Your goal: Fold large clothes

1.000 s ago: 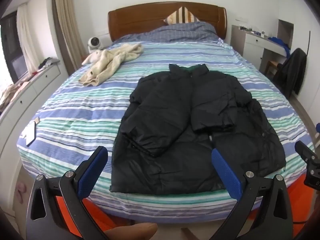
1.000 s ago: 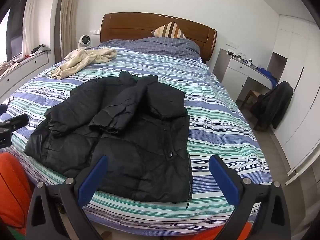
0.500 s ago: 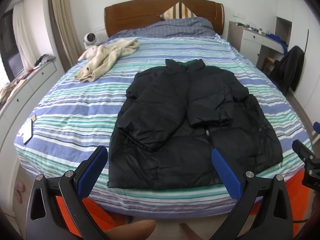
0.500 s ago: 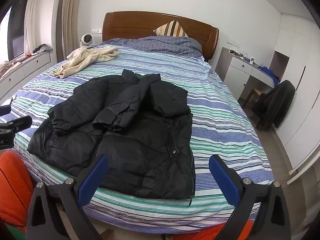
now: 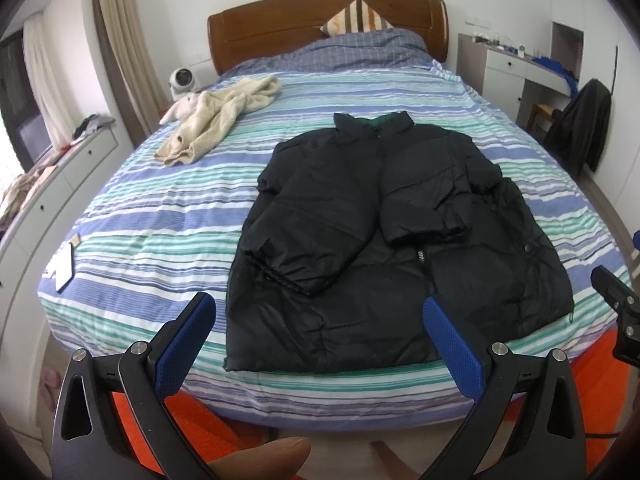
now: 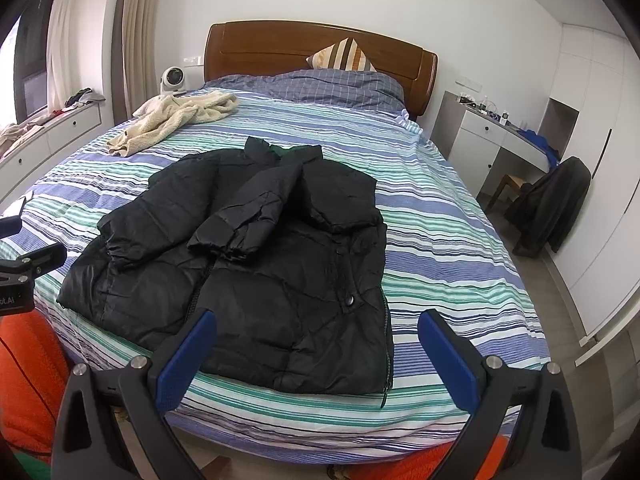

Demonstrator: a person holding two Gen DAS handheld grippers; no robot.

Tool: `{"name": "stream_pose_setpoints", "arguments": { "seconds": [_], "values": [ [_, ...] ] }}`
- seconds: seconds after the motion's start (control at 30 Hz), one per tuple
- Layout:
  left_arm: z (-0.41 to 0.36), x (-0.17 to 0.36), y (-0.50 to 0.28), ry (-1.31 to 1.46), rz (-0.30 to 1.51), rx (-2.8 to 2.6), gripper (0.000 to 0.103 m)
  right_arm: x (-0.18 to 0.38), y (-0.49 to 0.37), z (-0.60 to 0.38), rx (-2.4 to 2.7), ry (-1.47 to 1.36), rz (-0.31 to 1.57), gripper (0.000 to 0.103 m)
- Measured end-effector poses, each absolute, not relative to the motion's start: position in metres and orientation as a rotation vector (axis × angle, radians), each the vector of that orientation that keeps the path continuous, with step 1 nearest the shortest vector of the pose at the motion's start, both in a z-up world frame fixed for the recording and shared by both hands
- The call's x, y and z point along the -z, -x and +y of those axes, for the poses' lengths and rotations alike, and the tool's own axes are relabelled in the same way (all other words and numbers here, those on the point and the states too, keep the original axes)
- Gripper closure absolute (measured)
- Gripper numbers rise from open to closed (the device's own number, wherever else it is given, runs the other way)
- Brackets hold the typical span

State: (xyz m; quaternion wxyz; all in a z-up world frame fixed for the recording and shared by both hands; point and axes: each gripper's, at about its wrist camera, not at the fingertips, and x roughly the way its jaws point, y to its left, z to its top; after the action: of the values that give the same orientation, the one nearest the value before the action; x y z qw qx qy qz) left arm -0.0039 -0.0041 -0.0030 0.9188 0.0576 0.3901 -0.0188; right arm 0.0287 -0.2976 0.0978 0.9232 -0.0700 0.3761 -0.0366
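Bed [image 5: 152,216], jacket [image 5: 360,240] (fingers [image 5: 188,340] wide, empty)

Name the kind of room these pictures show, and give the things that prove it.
A home bedroom: a bed with striped bedding and a wooden headboard, a pillow against it, and a white desk beside it. A black jacket lies on the bed.

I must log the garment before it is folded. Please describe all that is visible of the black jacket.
The black jacket is a puffy, slightly shiny padded coat with a stand-up collar showing green lining, a front zipper and a snap button. It lies flat, front up, near the foot of the striped bed, collar toward the headboard. Both sleeves are folded inward across the chest. Only the bed touches it; neither gripper touches it.
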Motion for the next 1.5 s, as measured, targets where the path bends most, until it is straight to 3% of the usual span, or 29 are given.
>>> {"name": "stream_pose_setpoints", "arguments": {
  "seconds": [1.5],
  "values": [
    [0.001,0.016,-0.004,-0.092,0.853,0.028,0.000,-0.085,-0.037,-0.304,0.114,0.102,0.846,0.001]
  ]
}}
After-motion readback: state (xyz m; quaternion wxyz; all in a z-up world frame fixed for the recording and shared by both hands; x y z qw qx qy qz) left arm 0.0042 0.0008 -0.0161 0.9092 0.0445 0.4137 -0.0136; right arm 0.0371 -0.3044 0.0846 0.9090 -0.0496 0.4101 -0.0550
